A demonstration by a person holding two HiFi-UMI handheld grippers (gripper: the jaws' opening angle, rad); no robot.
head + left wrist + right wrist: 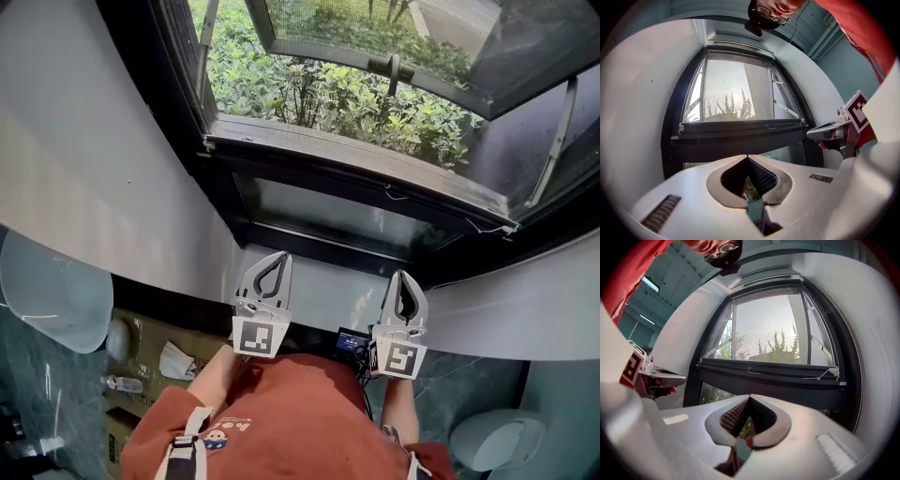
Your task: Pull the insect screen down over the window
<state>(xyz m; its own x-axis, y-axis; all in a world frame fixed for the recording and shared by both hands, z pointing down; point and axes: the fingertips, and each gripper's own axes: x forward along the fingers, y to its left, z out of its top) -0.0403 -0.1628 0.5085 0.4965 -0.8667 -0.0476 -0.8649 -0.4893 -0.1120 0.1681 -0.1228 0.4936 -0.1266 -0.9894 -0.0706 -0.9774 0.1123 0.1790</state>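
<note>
A white wall [84, 159] surrounds the dark window [309, 142]. The screen [733, 86] seems drawn down, its bottom bar [740, 125] on the mid rail. Below the frame's lower edge, in open room, the left gripper [279, 256] and right gripper [403, 274] hover apart, jaws shut and empty.

A black-framed window [328, 150] is set in a smooth white wall [84, 159], its hinged glass sash [525, 47] swung outward. Bright daylight falls through the window onto dense green leafy shrubs [309, 94] just outside. Under the window's sill sits a fixed lower glass pane [337, 211]. Below and left of the window, on a dark green marbled floor [37, 384], lie brown cardboard boxes [150, 342] and a clear plastic bottle [122, 383]. Below and right of the window stands a white rounded fixture [492, 439]. Above the window runs a teal ceiling [670, 282].
</note>
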